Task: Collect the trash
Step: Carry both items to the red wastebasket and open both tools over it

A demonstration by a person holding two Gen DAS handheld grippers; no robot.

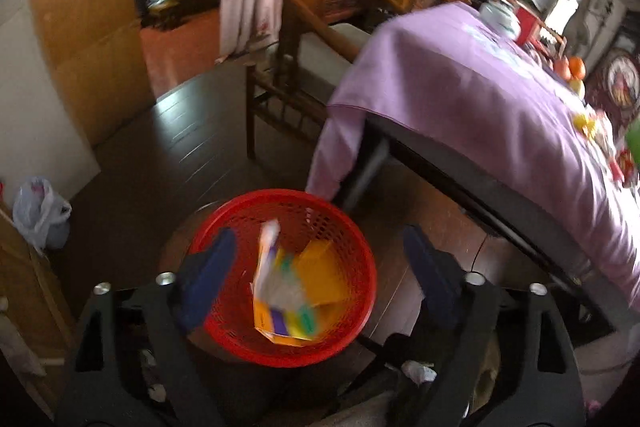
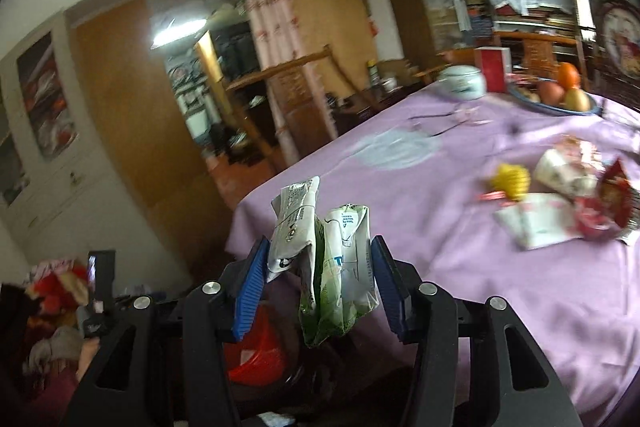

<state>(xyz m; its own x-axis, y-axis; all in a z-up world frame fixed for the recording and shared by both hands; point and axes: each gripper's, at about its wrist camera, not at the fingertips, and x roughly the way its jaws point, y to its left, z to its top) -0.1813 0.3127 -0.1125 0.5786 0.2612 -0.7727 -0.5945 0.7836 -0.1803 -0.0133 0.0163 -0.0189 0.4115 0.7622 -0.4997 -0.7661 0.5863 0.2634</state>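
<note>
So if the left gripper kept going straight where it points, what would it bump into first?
Probably the trash lying in the red basket; the open left gripper aims into it, though depth is unclear.

The left gripper [image 1: 320, 267] points steeply downward with its blue-padded jaws spread wide and nothing pressed between them, while the right gripper [image 2: 318, 283] tilts gently downward, its jaws pinched on a crumpled wrapper [image 2: 328, 259].

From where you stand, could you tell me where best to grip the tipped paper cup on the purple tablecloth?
Probably across the paper cup at its middle, coming from above with the jaws either side of its wall. It lies tipped on the tablecloth, and the wrappers crowd its right, so a side approach looks blocked.
</note>
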